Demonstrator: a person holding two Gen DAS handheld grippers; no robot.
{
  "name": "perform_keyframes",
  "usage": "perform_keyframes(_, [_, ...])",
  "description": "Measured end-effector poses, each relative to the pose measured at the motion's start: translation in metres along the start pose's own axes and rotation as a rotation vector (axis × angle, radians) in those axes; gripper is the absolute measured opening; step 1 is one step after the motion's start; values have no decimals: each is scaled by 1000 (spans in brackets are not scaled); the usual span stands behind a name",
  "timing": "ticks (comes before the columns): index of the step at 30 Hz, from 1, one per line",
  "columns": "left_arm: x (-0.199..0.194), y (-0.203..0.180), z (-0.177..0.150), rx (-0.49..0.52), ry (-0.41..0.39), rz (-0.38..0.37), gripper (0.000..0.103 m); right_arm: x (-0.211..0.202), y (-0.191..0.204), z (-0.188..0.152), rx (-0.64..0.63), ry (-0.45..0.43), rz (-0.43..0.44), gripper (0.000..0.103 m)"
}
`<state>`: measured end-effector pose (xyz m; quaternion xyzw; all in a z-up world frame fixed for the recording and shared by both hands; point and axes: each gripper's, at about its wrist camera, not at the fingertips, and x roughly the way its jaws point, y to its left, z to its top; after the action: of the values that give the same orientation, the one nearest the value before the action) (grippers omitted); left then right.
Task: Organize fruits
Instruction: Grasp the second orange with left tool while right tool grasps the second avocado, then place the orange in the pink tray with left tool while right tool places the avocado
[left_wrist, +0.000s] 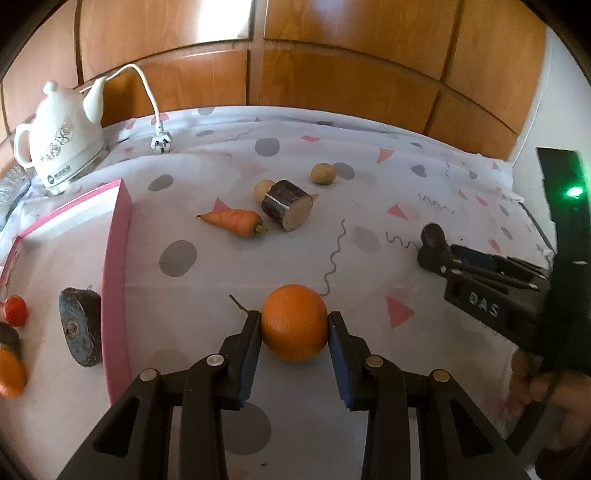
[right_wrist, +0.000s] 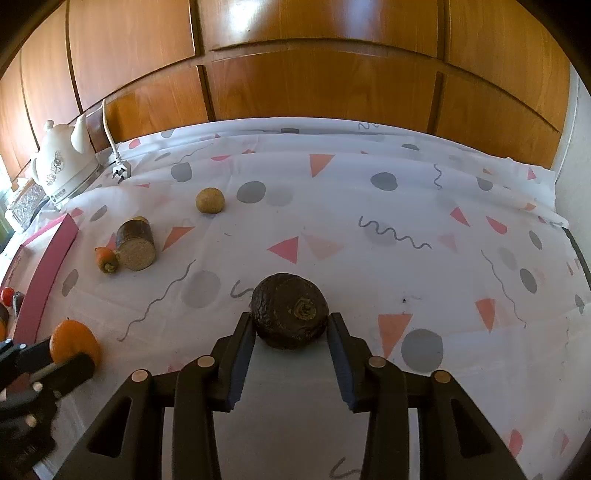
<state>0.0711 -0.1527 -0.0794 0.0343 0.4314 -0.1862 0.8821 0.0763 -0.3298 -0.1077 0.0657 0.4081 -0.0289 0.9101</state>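
Note:
An orange (left_wrist: 294, 326) rests on the patterned tablecloth, and my left gripper (left_wrist: 294, 318) is shut on it, with a blue pad pressed on each side. The right wrist view shows the same orange (right_wrist: 72, 339) at the lower left. A dark, wrinkled avocado (right_wrist: 290, 310) sits on the cloth between the fingertips of my right gripper (right_wrist: 290, 319), which is shut on it. From the left wrist view, that avocado (left_wrist: 434, 234) shows at the tip of the right gripper (left_wrist: 430, 247). A pink-edged tray (left_wrist: 118, 258) at the left holds a dark cut fruit (left_wrist: 81, 326), a small red tomato (left_wrist: 15, 310) and an orange piece (left_wrist: 11, 373).
A carrot (left_wrist: 236, 221), a short cut log (left_wrist: 288, 205) and two small tan round fruits (left_wrist: 323, 173) (left_wrist: 264, 190) lie mid-table. A white kettle (left_wrist: 62, 144) and its plug (left_wrist: 161, 142) stand at the back left. Wooden panels back the table.

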Motion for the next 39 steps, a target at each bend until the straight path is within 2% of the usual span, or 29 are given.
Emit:
perform_keyframes(5, [11, 1, -1, -29, -6, 0, 36, -11, 4, -11, 31, 6, 46, 40])
perform_keyframes(10, [15, -5, -3, 0, -27, 32, 36, -17, 9, -24, 44, -22, 52, 41])
perform_keyframes(15, [15, -2, -4, -15, -38, 20, 36, -13, 7, -24, 57, -15, 67, 41])
perform_keyframes(30, [14, -3, -7, -5, -62, 18, 36, -10, 7, -26, 54, -15, 58, 42])
perform_keyframes(39, [11, -5, -4, 16, -49, 33, 36, -11, 8, -27, 51, -18, 55, 42])
